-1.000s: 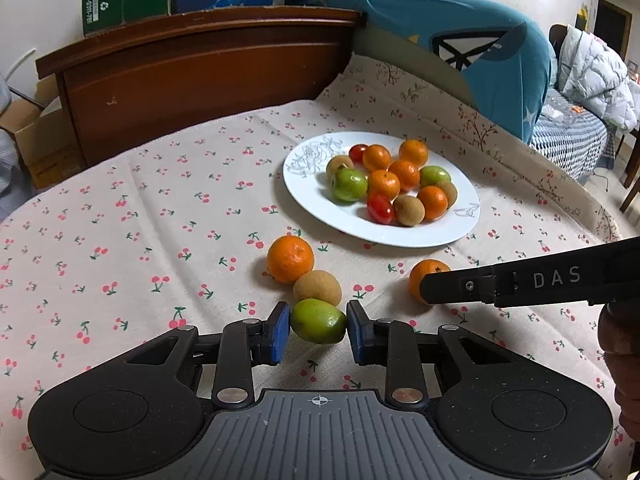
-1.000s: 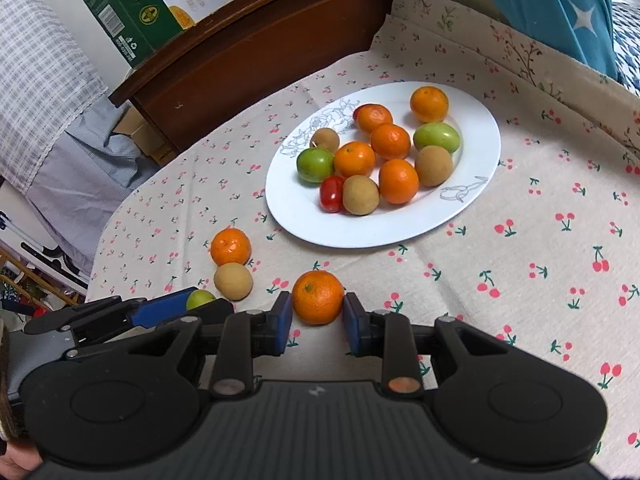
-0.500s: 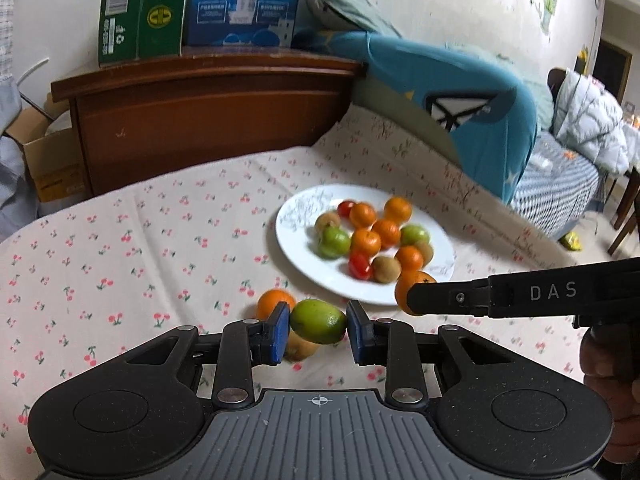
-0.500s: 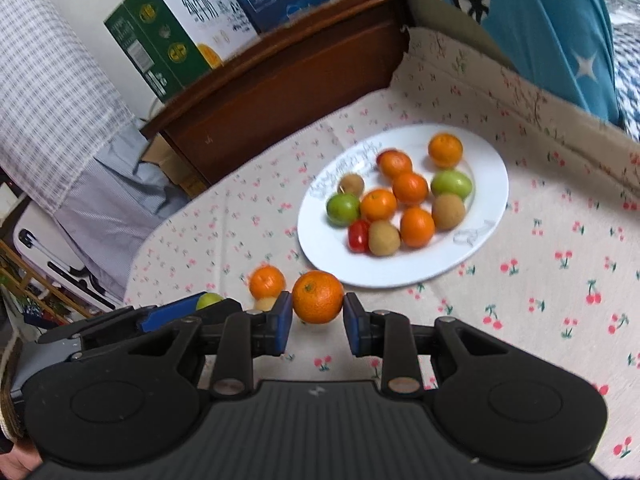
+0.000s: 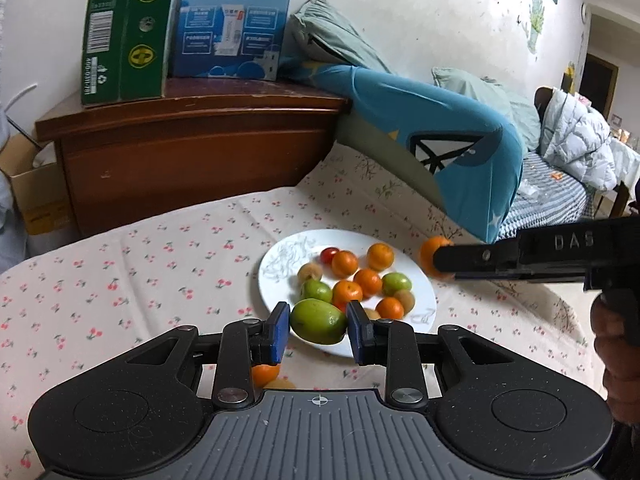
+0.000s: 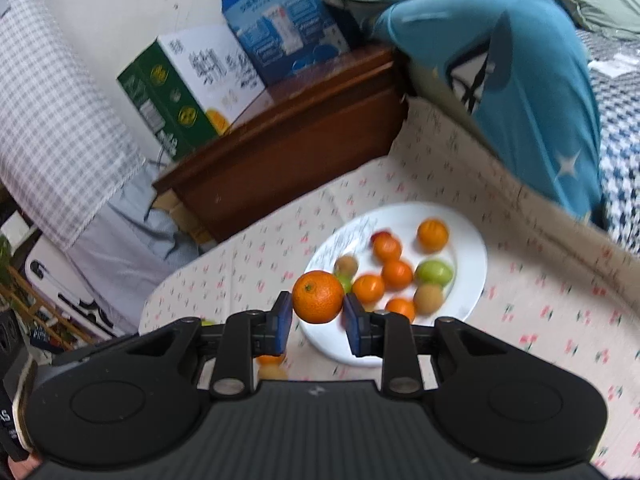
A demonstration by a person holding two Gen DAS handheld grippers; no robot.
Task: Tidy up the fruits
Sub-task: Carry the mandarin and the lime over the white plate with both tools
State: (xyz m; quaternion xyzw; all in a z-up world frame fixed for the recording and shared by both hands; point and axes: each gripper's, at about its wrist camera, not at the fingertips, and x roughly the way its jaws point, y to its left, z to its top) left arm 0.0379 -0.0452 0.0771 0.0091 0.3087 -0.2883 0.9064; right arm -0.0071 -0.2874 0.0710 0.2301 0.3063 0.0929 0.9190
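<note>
Between my left pads: left hand-held gripper (image 5: pixel 319 327) clamped on a green fruit (image 5: pixel 318 321), held in the air above the near rim of the plate (image 5: pixel 280 256).
Between my right pads: right hand-held gripper (image 6: pixel 317 318) gripping an orange (image 6: pixel 317 297), also aloft, plate (image 6: pixel 474 280) just ahead.
Risk: round, smooth fruit may squirt from the pads, or land on the pile and knock pieces off the crowded plate.
Risk cause: little bare plate left, mostly at the rim.
Looks: green fruit glossy, oval; orange dimpled, stem end showing.
Below my left hand-held gripper: two fruits remain on the cherry-print cloth (image 5: pixel 140 264).

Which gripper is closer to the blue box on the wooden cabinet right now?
Neither is clearly nearer. The left gripper, holding a green fruit, and the right gripper, holding an orange, both hang near the white plate, far short of the blue box.
</note>
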